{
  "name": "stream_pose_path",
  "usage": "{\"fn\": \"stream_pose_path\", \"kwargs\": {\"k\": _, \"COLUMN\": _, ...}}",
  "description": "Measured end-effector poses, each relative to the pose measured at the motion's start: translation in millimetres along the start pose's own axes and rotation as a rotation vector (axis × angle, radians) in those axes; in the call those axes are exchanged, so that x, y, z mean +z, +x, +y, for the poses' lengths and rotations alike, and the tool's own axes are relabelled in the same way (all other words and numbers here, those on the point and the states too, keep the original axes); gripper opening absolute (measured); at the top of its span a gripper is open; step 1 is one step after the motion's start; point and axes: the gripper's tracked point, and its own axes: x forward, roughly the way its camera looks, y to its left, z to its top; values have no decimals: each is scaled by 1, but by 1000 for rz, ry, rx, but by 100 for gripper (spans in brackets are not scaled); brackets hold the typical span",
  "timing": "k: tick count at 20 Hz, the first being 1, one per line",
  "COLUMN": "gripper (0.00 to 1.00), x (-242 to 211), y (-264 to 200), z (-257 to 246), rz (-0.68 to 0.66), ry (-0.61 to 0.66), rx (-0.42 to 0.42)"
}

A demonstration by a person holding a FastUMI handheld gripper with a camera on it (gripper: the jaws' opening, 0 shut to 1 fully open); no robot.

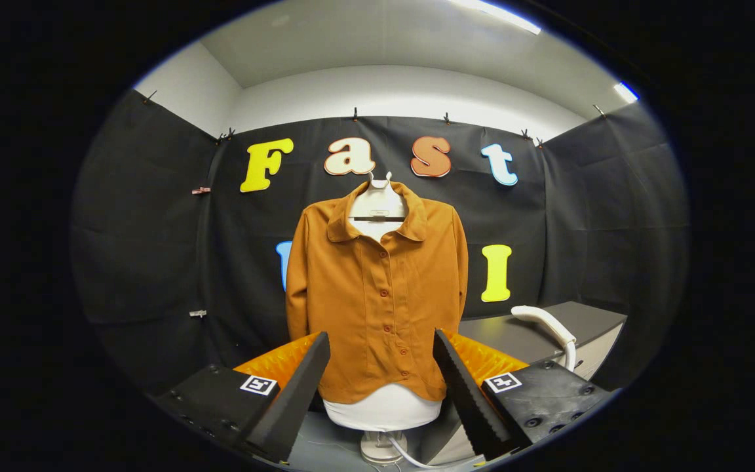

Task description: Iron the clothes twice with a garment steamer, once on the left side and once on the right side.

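We stand in a booth hung with black cloth under a white ceiling with strip lights. Our gripper (pixel 383 387) has its fingers spread wide and holds nothing; they frame the lower hem of the shirt. Just beyond them, a brown button-up shirt (pixel 377 295) hangs on a white mannequin torso (pixel 383 408), fastened down the front and facing us squarely. Further out, beyond the right finger, the white garment steamer (pixel 544 322) lies on a dark grey cabinet (pixel 574 321), its hose curving down the side. As we judge it, nothing is done yet: the steamer is not picked up, and both the left and right passes remain.
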Motion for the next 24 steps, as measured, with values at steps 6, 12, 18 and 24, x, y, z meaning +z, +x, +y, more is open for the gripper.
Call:
{"fn": "stream_pose_path", "kwargs": {"k": 6, "gripper": 99, "x": 1, "y": -1, "z": 1, "rz": 0, "ry": -3, "rx": -24}}
{"fn": "stream_pose_path", "kwargs": {"k": 12, "gripper": 99, "x": 0, "y": -2, "z": 5, "rz": 0, "ry": -6, "rx": -56}}
{"fn": "stream_pose_path", "kwargs": {"k": 18, "gripper": 99, "x": -3, "y": 0, "z": -11, "rz": 17, "ry": 3, "rx": -143}}
{"fn": "stream_pose_path", "kwargs": {"k": 24, "gripper": 99, "x": -11, "y": 13, "z": -52, "rz": 51, "ry": 7, "rx": -228}}
